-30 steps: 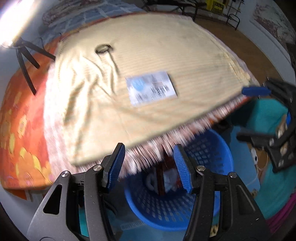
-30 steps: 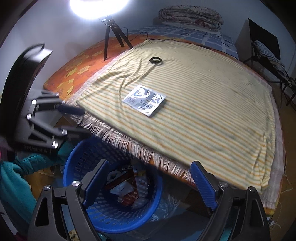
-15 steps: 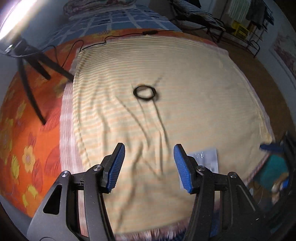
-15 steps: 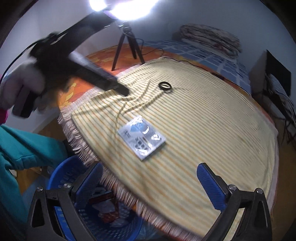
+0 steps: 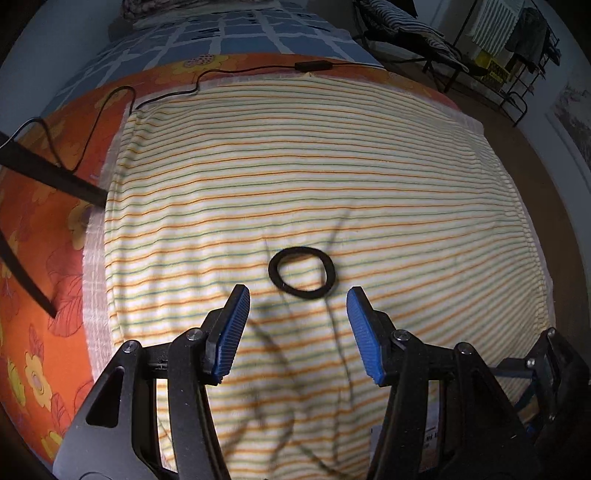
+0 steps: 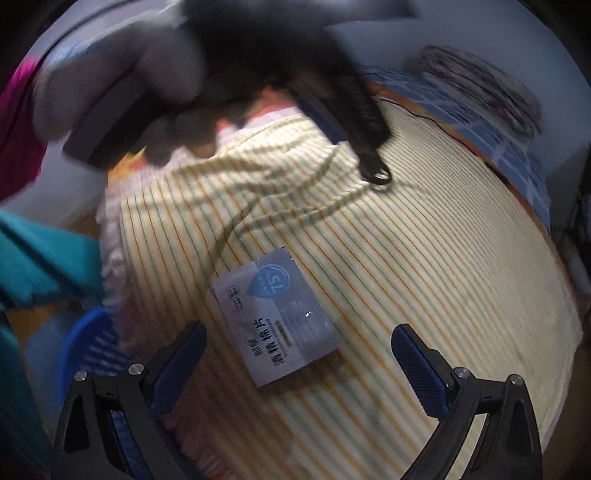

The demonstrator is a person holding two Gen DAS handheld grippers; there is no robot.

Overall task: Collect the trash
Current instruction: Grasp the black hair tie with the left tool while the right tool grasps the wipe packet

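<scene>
Your left gripper (image 5: 298, 325) has swung from the basket to the black ring (image 5: 302, 272) on the striped cloth (image 5: 332, 177), jaws spread, empty. Your right gripper (image 6: 297, 350) gapes wide around the wipe packet (image 6: 276, 317), not touching it. Basket (image 6: 86, 343) contents are hidden.

- Cream cloth (image 5: 332, 177) with thin orange and green stripes, pale fringed edge.
- Black ring (image 5: 303, 272) at centre.
- Orange bedspread (image 5: 40, 236), yellow flowers, on the left.
- Blue-and-white checked cover (image 5: 236, 33), far.
- Silver-grey sachet (image 6: 276, 319), blue emblem, black lettering.
- Blue basket (image 6: 88, 350), near left.
- Blue finger pads (image 5: 231, 334) on black frames.
</scene>
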